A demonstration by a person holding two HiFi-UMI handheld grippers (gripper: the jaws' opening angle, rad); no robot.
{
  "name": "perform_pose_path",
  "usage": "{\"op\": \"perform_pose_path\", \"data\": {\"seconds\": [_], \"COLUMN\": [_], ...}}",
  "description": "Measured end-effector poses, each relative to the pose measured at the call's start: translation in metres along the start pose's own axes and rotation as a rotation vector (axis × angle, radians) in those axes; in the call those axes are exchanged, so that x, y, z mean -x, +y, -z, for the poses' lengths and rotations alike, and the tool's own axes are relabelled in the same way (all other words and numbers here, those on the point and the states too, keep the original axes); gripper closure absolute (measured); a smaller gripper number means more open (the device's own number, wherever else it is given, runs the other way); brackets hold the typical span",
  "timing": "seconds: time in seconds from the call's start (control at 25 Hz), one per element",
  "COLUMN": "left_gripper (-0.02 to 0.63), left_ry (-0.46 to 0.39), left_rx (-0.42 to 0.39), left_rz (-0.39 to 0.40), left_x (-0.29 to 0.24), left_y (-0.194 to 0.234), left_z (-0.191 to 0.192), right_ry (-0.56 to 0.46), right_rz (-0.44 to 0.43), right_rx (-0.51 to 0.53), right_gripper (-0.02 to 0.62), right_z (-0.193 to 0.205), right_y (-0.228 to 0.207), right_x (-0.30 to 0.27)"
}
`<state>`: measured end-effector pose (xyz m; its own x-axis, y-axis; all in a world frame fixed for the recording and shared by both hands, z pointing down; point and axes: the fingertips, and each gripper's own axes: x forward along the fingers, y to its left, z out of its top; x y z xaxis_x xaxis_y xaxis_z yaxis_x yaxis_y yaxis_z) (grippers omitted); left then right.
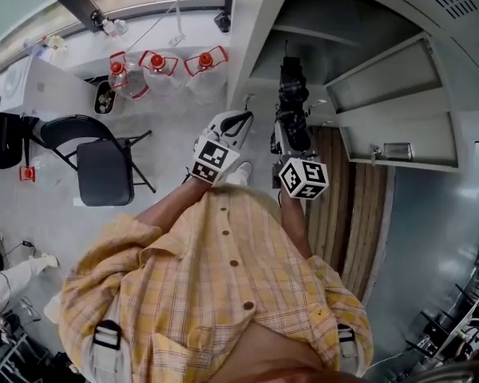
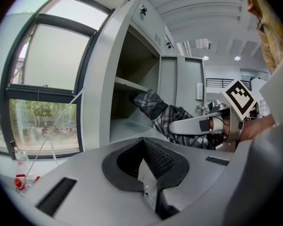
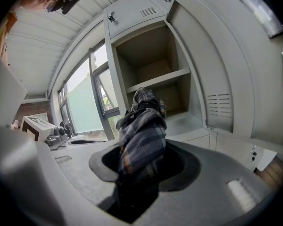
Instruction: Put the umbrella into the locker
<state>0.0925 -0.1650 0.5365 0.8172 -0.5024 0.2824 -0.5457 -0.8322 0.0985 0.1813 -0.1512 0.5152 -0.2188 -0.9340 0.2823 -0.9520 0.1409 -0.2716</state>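
The right gripper [image 3: 139, 173] was clamped on the rear part of the folded plaid umbrella [image 3: 141, 126]. That left the long free end aimed at the open locker [image 3: 177, 41] in the middle of the right gripper view, its tip about at the mouth of the compartment under the shelf [image 3: 158, 81], probably so it could go in lengthwise. The left gripper [image 2: 144, 168] had its jaws drawn together on nothing and sat just left of the other in the head view, seemingly held aside as a spare.
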Motion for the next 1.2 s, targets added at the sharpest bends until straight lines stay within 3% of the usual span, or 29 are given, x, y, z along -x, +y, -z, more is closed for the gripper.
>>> {"op": "perform_pose_path", "data": {"seconds": [0.6, 1.2], "left_gripper": [0.601, 0.601], "left_ry": [0.017, -0.010], "left_rx": [-0.019, -0.021], "left_rz": [-0.077, 0.014], "left_x": [-0.030, -0.058], "left_y": [0.001, 0.021], "left_z": [-0.010, -0.029], "right_ry": [0.020, 0.008], "right_rz": [-0.094, -0.030], "right_rx": [0.007, 0.017], "right_gripper": [0.419, 0.419], "right_z": [-0.009, -0.033], "right_y": [-0.030, -0.041], "right_x": [-0.032, -0.061]}}
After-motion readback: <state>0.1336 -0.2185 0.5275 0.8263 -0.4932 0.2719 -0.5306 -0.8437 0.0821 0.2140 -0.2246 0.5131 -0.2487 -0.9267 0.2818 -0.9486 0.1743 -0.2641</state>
